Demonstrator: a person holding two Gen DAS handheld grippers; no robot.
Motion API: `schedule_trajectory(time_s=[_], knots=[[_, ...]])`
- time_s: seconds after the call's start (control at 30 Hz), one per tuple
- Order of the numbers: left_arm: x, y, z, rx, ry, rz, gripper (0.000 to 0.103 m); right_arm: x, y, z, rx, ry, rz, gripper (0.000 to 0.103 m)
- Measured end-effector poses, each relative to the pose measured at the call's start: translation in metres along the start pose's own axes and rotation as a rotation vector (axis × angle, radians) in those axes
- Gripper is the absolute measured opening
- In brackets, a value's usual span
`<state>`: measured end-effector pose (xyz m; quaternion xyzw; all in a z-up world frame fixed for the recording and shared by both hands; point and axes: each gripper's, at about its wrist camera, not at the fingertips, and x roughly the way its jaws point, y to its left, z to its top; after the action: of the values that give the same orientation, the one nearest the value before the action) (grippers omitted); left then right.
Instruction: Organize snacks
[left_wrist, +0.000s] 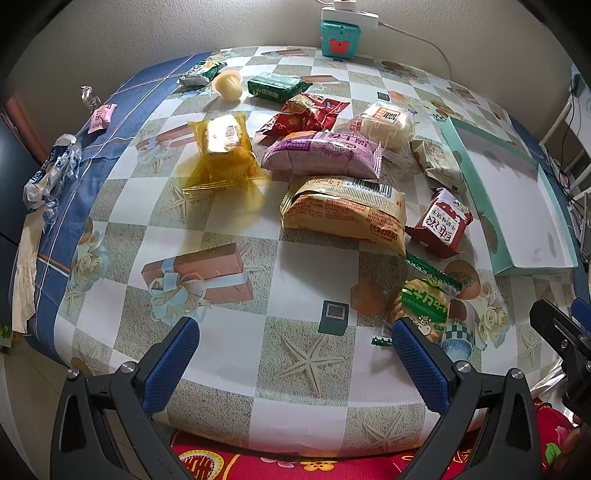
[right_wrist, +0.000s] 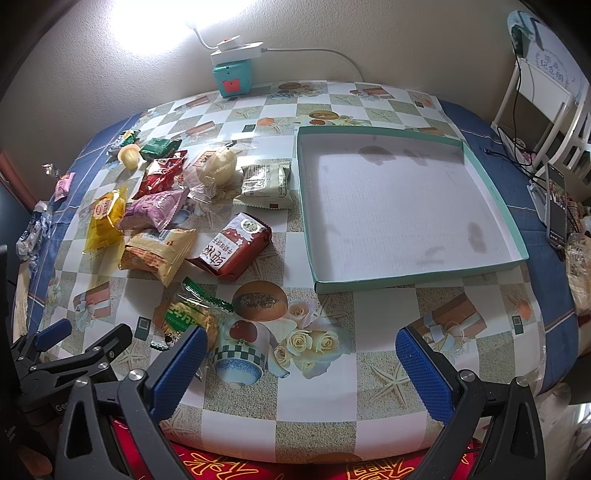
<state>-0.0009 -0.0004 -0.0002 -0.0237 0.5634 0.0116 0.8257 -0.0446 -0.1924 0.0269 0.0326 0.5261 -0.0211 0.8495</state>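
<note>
Several wrapped snacks lie in a loose heap on the checked tablecloth: a yellow pack (left_wrist: 221, 151), a purple pack (left_wrist: 321, 153), a tan cracker bag (left_wrist: 347, 214), a red biscuit pack (left_wrist: 441, 221) and a green-labelled pack (left_wrist: 424, 306). An empty teal-rimmed box lid (right_wrist: 491, 192) lies to their right. My left gripper (left_wrist: 295, 350) hovers open over the table's near edge, nothing between its fingers. My right gripper (right_wrist: 301, 363) is open too, with the green-labelled pack (right_wrist: 188, 317) just beyond its left finger.
A teal toy box (left_wrist: 338, 37) with a white power strip on top stands at the back wall. Small candies (left_wrist: 99, 116) and crumpled wrappers (left_wrist: 51, 173) lie on the blue cloth at the left. A phone (right_wrist: 556, 206) and a white rack (right_wrist: 546, 110) stand at the right.
</note>
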Motion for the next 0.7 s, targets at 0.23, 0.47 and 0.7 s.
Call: schedule_trajectory(time_s=[0.23,0.47,0.7], knots=[[0.000,0.000,0.000,-0.001,-0.001,-0.002,0.103,0.000,0.000,0.000,0.000,0.000,0.000,0.103],[0.000,0.000,0.000,-0.002,-0.002,-0.003,0.103,0.001,0.001,0.000,-0.001,0.000,0.000,0.103],[0.005,0.009,0.000,-0.035,0.001,-0.046,0.103,0.007,0.001,0.005,0.012,0.009,-0.002,0.103]])
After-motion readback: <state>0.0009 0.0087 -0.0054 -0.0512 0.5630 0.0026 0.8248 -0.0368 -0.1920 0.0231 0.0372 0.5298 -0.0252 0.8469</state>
